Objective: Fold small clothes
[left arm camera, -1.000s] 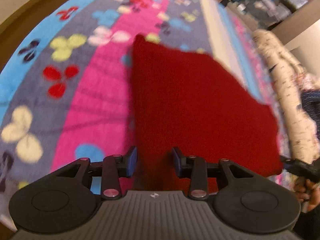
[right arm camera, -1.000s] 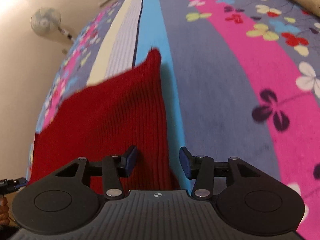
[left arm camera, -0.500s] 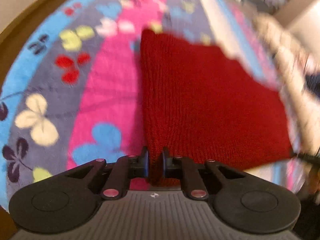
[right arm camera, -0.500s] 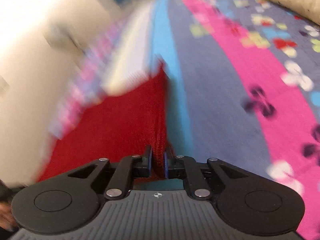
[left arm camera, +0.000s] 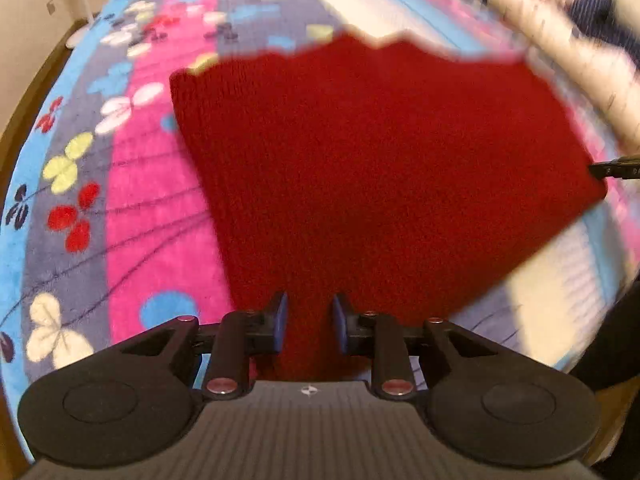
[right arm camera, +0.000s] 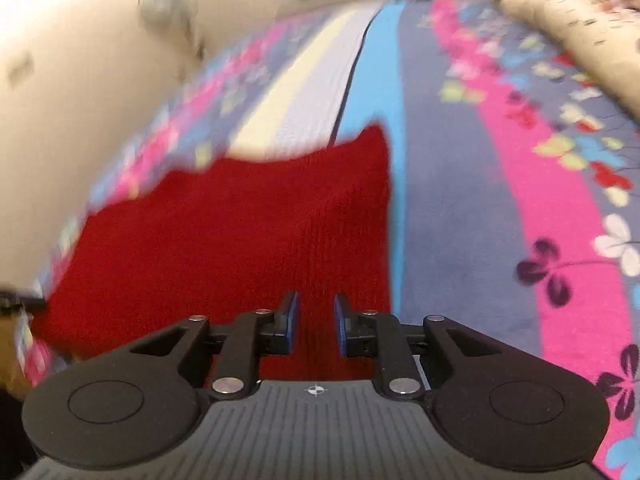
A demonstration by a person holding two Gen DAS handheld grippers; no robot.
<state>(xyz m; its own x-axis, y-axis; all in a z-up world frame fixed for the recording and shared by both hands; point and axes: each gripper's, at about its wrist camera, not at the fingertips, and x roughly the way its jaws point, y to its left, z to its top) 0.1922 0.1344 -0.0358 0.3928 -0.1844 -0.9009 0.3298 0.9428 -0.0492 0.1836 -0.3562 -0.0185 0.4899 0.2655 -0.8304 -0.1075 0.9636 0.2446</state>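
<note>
A red knitted garment (left arm camera: pixel 372 168) lies spread on a striped flowered blanket (left arm camera: pixel 152 224). It also shows in the right wrist view (right arm camera: pixel 224 240). My left gripper (left arm camera: pixel 308 322) is open, its blue-padded fingers standing either side of the garment's near edge. My right gripper (right arm camera: pixel 316 322) is open in the same way over the garment's other near corner. The tip of the right gripper (left arm camera: pixel 616 170) shows at the garment's right corner in the left wrist view. The tip of the left gripper (right arm camera: pixel 16 300) shows at far left in the right wrist view.
A rolled pale patterned quilt (right arm camera: pixel 576 28) lies along the blanket's far side. A beige wall (right arm camera: pixel 72 60) with a fan borders the bed. A wooden bed edge (left arm camera: pixel 24 112) runs at left. Both views are motion-blurred.
Both grippers were open, shut on the garment's near edge half a second ago, and stand open again now. The garment lies wider, and the cameras have swung.
</note>
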